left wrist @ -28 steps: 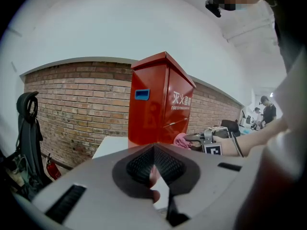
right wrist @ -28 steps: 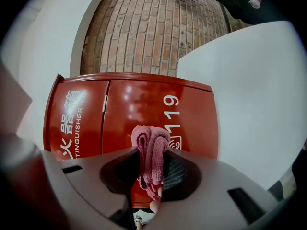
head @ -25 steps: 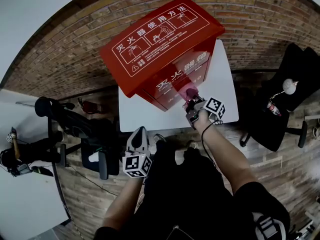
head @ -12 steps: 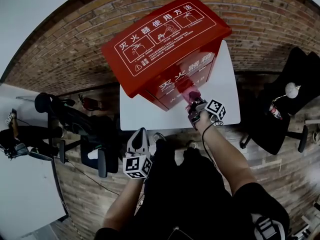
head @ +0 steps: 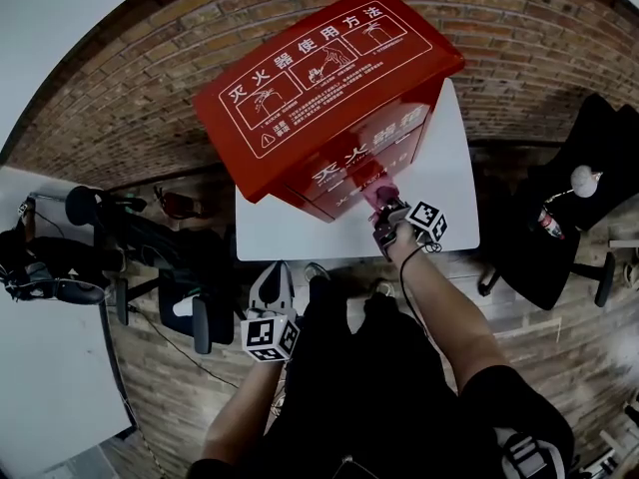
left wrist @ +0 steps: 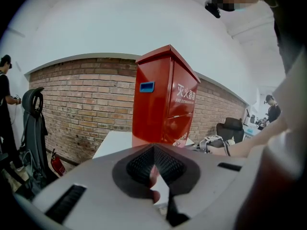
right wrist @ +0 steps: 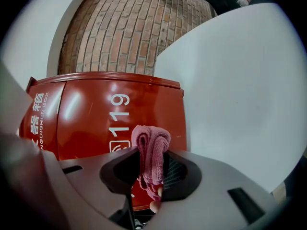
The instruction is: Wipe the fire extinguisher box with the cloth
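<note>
The white bench [head: 451, 203] lies bare at 3 and 6 o'clock of the glossy red, white-printed fire extinguisher box [head: 319, 88]. The right gripper [head: 384, 205] pinches a folded pink cloth [right wrist: 151, 145] at the box's front. The left gripper [head: 277, 267], pressed together and empty, hangs off the near edge.

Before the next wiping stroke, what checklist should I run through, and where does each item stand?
1. Cloth gripped: ok. The pink cloth sits clamped between the jaws of the right hand-held gripper.
2. Cloth touching the fire extinguisher box: cannot tell. It lies in front of the red face by the "119", but contact is not visible.
3. Box upright on the white table: ok.
4. Left hand-held gripper out of the way: ok. Its jaws are together and empty, and it is held back from the table.
5. Red face around the cloth free of obstacles: ok.
</note>
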`<state>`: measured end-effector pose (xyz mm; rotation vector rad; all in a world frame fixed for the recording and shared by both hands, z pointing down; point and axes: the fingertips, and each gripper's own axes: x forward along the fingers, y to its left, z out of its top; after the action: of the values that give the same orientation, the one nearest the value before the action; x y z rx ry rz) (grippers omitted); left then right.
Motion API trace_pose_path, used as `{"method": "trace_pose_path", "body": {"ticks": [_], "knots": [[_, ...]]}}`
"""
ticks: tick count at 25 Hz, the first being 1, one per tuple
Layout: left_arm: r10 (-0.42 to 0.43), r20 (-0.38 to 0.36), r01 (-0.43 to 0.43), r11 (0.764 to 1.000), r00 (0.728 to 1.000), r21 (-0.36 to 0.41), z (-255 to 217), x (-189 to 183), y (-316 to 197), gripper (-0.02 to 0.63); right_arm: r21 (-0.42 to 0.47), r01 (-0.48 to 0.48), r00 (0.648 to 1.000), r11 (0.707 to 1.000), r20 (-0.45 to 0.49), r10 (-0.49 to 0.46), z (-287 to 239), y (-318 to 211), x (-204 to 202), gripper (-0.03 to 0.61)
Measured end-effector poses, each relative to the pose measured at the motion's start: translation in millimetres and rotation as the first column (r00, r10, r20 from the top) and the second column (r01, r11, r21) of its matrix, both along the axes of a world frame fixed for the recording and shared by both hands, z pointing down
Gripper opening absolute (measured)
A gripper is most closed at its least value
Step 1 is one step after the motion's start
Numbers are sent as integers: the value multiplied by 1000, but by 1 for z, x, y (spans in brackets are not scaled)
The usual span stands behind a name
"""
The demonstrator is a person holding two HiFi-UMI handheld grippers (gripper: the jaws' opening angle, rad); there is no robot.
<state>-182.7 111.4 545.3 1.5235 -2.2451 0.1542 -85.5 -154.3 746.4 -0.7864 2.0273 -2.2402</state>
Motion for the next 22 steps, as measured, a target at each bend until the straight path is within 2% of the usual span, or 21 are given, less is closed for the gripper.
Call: {"method": "trace_pose_path", "body": {"ticks": [11, 22], "knots": [[80, 18, -80, 997, 997, -4, -2, 23, -38, 29, -9, 16, 998, 1000, -53, -16, 33, -3, 4, 107], [72, -5, -72, 997, 997, -38, 15, 31, -38, 29, -35, 19, 998, 999, -61, -21, 53, -4, 4, 107]]}}
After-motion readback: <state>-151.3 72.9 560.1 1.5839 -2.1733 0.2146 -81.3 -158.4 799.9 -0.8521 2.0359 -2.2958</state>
